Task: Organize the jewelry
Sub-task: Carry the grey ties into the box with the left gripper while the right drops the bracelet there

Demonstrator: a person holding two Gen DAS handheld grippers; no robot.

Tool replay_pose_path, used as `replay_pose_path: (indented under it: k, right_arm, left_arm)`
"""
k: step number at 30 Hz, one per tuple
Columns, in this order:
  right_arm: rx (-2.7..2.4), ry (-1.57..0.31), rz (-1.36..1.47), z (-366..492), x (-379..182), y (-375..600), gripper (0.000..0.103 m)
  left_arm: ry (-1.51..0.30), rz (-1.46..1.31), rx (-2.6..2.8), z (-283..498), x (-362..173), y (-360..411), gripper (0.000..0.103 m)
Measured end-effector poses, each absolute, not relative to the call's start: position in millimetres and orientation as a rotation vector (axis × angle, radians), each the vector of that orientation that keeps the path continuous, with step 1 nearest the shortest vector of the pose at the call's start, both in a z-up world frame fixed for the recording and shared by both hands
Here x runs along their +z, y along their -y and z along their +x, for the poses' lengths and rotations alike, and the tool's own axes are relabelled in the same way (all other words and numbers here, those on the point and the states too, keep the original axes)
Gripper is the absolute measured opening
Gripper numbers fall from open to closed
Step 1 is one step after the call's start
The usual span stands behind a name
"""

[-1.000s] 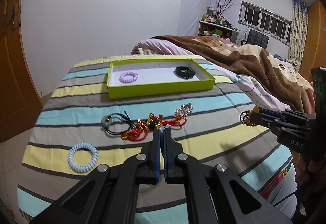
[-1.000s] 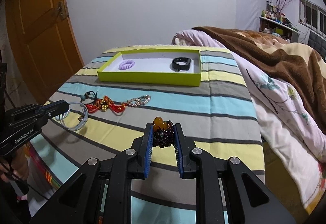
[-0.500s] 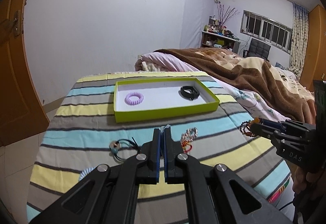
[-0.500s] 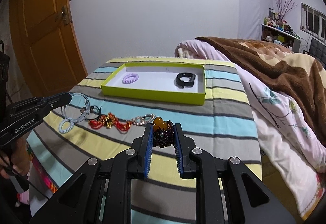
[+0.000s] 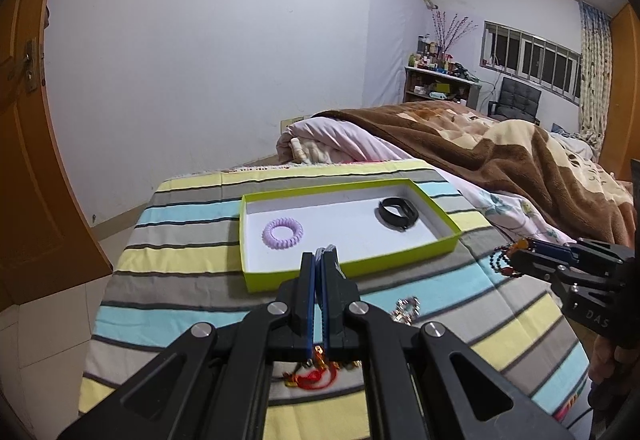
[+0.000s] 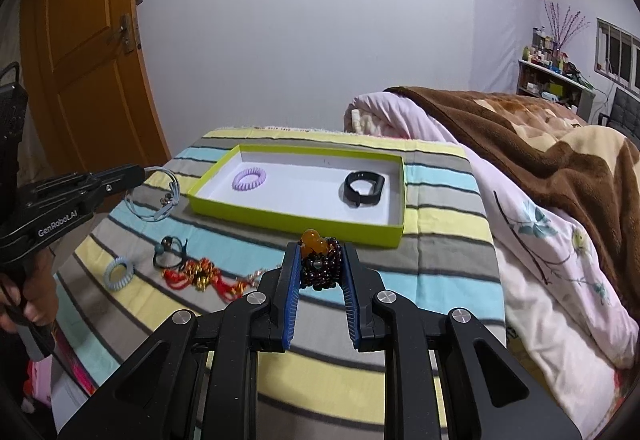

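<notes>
A lime-green tray point(image 5: 448, 238) point(image 6: 396, 230) with a white floor lies on the striped cloth; it holds a lilac coil hair tie point(image 5: 282, 233) point(image 6: 249, 178) and a black band point(image 5: 398, 214) point(image 6: 365, 187). My right gripper point(image 6: 320, 260) is shut on a dark beaded bracelet with an amber charm point(image 6: 320, 264), held above the cloth just before the tray's near wall; it also shows in the left wrist view point(image 5: 506, 260). My left gripper point(image 5: 320, 256) is shut on a thin pale-blue looped cord point(image 6: 154, 196), which hangs from it left of the tray in the right wrist view.
On the cloth lie a blue coil hair tie point(image 6: 118, 272), a black hair tie with a bead point(image 6: 170, 252), a red-and-gold charm point(image 6: 200, 278) point(image 5: 316, 376) and a silvery bracelet point(image 5: 405, 307). A bed with a brown blanket point(image 5: 500, 160) is on the right, a wooden door point(image 6: 88, 52) on the left.
Both grippers have risen and moved toward the tray. The left gripper lifted the pale-blue cord off the cloth. The right gripper still holds the beaded bracelet.
</notes>
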State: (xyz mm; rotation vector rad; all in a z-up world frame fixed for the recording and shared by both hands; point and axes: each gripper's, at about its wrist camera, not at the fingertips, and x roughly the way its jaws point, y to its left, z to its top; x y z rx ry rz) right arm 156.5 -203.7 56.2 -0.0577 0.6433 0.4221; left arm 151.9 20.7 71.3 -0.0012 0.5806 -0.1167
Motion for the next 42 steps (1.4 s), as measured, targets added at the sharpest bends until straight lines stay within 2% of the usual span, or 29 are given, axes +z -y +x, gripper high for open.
replay_pose_path:
  k: [18, 42]
  right_arm:
    - [0.393, -0.673, -0.061, 238, 47, 198, 0.021]
    - [0.360, -0.824, -0.067, 306, -12, 197, 0.021]
  left_arm:
    - [-0.588, -0.020, -0.084, 223, 60, -43, 0.002]
    - [-0.700, -0.027, -0.059, 269, 8, -54, 0.002]
